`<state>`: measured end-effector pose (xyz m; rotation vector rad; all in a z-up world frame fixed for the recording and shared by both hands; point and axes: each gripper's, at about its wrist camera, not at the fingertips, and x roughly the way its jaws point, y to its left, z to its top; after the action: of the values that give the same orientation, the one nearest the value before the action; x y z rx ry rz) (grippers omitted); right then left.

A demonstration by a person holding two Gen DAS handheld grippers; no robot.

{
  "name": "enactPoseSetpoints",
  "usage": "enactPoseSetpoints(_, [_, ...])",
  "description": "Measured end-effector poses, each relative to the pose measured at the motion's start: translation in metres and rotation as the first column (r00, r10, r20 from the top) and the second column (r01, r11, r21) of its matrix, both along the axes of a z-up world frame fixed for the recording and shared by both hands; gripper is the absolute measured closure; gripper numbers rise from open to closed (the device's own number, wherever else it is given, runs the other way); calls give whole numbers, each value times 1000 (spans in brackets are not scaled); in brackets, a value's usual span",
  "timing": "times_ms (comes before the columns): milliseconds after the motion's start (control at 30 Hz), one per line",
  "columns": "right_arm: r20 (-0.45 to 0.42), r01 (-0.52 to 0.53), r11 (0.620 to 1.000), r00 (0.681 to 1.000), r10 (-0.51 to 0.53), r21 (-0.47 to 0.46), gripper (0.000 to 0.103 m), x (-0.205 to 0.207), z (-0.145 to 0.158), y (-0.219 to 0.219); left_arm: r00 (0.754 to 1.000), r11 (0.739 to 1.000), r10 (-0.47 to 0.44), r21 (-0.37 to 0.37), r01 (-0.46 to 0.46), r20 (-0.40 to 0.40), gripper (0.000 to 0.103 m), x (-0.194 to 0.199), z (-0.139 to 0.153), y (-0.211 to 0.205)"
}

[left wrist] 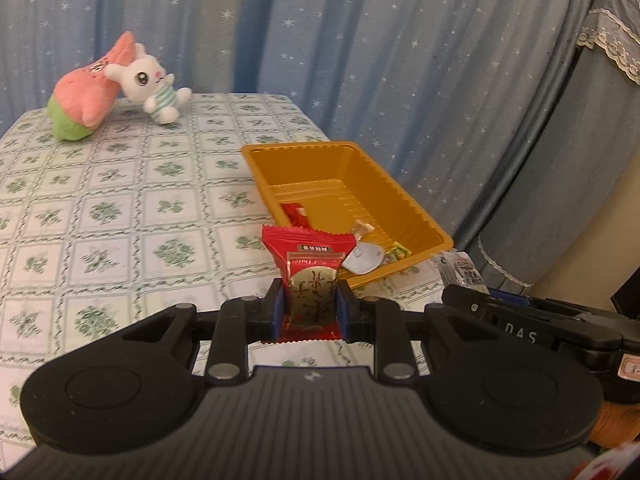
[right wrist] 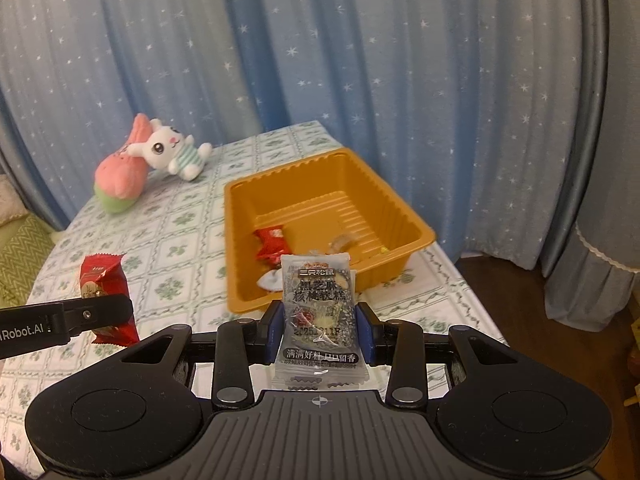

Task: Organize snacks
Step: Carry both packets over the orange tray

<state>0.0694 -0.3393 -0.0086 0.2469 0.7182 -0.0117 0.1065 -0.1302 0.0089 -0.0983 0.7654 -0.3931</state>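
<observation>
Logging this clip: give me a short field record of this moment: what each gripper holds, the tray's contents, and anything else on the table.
left gripper: shut on red snack packet, held upright
right gripper: shut on clear sesame-walnut cake packet, held upright
orange tray: on the tablecloth, holds a small red packet and a few other small wrapped snacks
both held packets: outside the tray, on its near side
plush rabbit: far left, leaning on pink plush

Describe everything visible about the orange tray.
The orange tray is a shallow rectangular tub of glossy thin plastic with ribbed walls, a ribbed floor and a flat rim. It sits upright on the checked tablecloth near the table's right edge. Inside, at its near end, lie a red packet and a few small sweets.
</observation>
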Motion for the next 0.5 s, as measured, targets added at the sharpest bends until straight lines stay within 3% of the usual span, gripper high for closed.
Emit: enactPoseSetpoints(500, [16, 0, 999, 1000, 1, -46, 65, 30, 3, -24, 998, 998, -63, 14, 63, 9, 80, 32, 0, -39])
